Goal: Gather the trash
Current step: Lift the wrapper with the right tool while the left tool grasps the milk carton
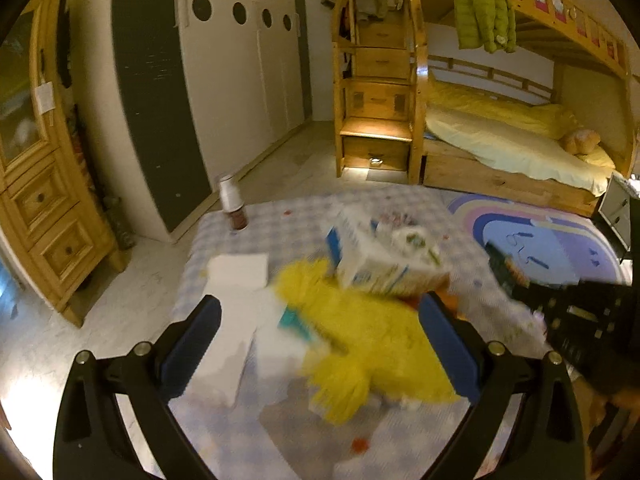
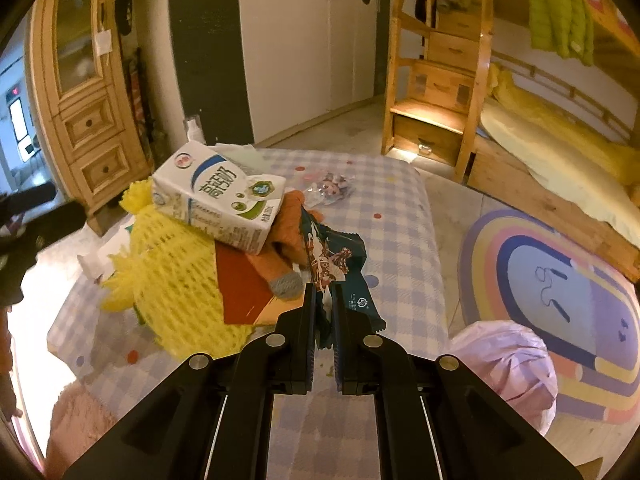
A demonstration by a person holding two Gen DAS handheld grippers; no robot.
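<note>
left wrist view, blurred: left gripper [image 1: 320, 336] spread wide with nothing between the blue pads [image 1: 192, 344], hanging over the checked cloth [image 1: 224, 224]. straight ahead of the fingertips lies the yellow net [image 1: 360, 344], partly framed by the two fingers. beyond it, slightly right, the milk carton [image 1: 384, 256] sits tilted on the pile. just ahead-left of the left finger is white paper [image 1: 240, 272]. far ahead-left a small bottle [image 1: 232, 204] stands at the cloth's edge. to the right, the other tool's black body [image 1: 580, 312] cuts in. right wrist view, sharp: right gripper [image 2: 324, 300] pressed almost together, pinching the lower end of a dark green wrapper [image 2: 340, 256], which rises up and ahead from the tips. left of the fingers, red card [image 2: 240, 288] and an orange sock [image 2: 288, 240] with a grey toe; further left the yellow net [image 2: 176, 280]; the milk carton [image 2: 224, 200] rests on top of them, ahead-left. a clear wrapper [image 2: 332, 188] lies ahead on the cloth [image 2: 400, 220]. a pink bag [image 2: 516, 364] sits on the floor to the right, beside the rainbow rug [image 2: 560, 280].
</note>
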